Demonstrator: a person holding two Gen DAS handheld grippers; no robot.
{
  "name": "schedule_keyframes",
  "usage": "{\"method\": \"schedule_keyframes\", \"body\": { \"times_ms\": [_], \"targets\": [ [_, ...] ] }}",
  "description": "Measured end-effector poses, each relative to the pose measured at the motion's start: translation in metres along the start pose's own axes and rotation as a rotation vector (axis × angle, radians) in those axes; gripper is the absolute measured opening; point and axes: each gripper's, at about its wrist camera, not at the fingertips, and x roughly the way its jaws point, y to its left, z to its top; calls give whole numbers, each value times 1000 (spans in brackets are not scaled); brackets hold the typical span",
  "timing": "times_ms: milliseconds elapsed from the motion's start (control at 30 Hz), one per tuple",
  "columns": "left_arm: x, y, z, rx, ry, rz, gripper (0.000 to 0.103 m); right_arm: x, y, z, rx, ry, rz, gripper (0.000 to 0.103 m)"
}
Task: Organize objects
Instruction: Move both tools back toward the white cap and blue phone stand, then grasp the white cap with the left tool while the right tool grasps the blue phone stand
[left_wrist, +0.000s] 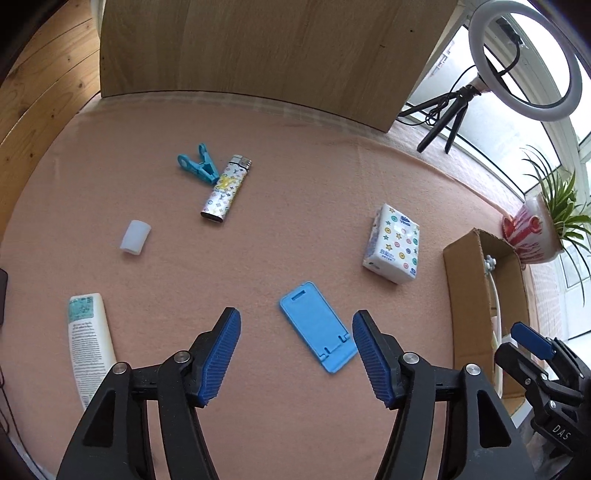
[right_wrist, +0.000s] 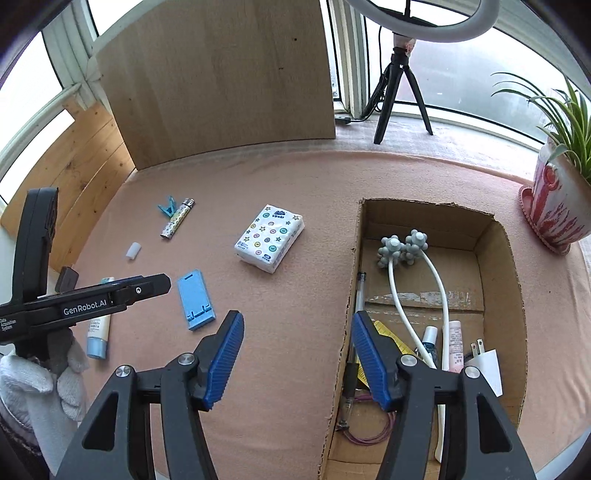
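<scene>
Both of your hand-held grippers, left (left_wrist: 296, 356) and right (right_wrist: 297, 358), stand open and hold nothing; the blue phone stand (left_wrist: 318, 328) lies flat on the desk (left_wrist: 258, 258), left of the cardboard box (right_wrist: 436, 295).

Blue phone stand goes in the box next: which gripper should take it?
Left, probably. The left gripper is open with the phone stand lying just ahead, close to its right finger. The right gripper, also open and empty, sits beside the box, farther from the stand.
</scene>
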Motion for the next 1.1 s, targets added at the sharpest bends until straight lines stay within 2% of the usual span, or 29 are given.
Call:
{"method": "schedule_keyframes", "body": {
  "times_ms": [67,233,467,633,700,767,1100],
  "targets": [
    [0,17,6,15,-16,49,78,8,12,2,-24,11,-6,57],
    [6,58,21,13,1,123,80,27,36,7,-34,23,35,57],
    [24,98,35,13,66,123,79,57,71,14,-108,79,33,57],
    [39,120,43,-33,90,105,62,80,86,19,-121,143,51,57],
    [44,124,46,-43,94,102,61,88,91,20,-126,161,53,57],
    [48,127,48,-43,98,96,54,95,95,20,-134,172,57,57],
    [58,126,59,-15,98,95,50,125,112,23,-165,230,63,57]
  ]
}}
